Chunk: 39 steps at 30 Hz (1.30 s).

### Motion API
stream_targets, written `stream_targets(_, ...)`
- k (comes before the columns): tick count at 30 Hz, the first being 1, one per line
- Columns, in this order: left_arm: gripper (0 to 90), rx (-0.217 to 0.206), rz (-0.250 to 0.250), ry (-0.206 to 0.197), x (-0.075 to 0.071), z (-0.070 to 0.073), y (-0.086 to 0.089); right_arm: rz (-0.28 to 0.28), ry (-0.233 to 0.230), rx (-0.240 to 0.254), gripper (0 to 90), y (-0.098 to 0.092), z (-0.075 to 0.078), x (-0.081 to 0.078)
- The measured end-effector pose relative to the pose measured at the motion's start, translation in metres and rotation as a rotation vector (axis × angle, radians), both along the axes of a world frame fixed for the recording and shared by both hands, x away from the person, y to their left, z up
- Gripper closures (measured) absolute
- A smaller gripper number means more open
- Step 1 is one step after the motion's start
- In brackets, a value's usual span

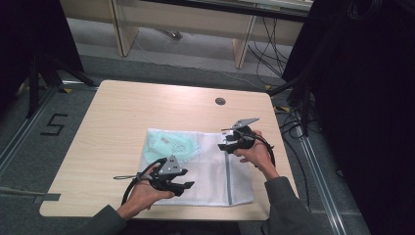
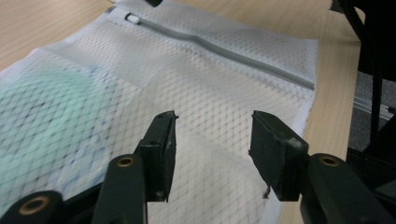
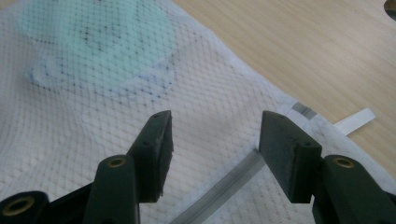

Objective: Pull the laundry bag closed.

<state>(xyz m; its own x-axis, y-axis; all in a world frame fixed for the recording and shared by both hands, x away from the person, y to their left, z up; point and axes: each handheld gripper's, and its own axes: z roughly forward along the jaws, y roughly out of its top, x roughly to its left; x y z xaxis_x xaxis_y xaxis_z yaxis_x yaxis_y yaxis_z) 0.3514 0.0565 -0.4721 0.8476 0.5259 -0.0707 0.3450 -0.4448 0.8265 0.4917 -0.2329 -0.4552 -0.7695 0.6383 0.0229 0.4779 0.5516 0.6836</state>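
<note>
While the white mesh bag [image 1: 205,169] lies flat on the tabletop [image 1: 117,122], with something green [image 1: 172,145] inside its far left part, both tools hang just above it. The left hand-held gripper [image 1: 185,186] is open at the near edge, and the right hand-held gripper [image 1: 226,144] is open too, holding nothing. The grey zipper [image 1: 227,174] runs near to far, closest to the right one.

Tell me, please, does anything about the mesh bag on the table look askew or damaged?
Nothing stands out. The white mesh bag lies flat on the table, its grey zipper closed, a green item inside. No tear shows.
</note>
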Motion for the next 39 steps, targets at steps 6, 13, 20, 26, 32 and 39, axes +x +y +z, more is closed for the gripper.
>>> stream_targets(6, 45.5, 0.023, 0.022, 0.002, 0.002, 0.003, 0.015, -0.015, 0.010, 0.034, 43.6, -0.003, 0.000, -0.010)
stream_targets(13, 38.8, 0.033, 0.067, 0.009, 0.005, 0.006, 0.031, -0.007, 0.019, 0.013, 41.5, -0.008, 0.001, -0.022)
stream_targets(20, 35.5, 0.027, 0.114, 0.011, 0.004, 0.007, 0.046, 0.002, 0.024, 0.012, 40.2, -0.009, 0.001, -0.030)
stream_targets(26, 33.5, 0.037, 0.133, -0.001, 0.000, 0.009, 0.057, 0.001, 0.025, 0.014, 39.2, -0.011, 0.002, -0.039)
stream_targets(32, 32.1, 0.049, 0.146, 0.011, -0.004, 0.006, 0.062, -0.001, 0.017, 0.030, 38.1, -0.013, 0.000, -0.049)
stream_targets(39, 30.7, 0.050, 0.153, 0.023, -0.006, 0.006, 0.069, 0.005, 0.018, 0.033, 36.0, -0.016, -0.002, -0.065)
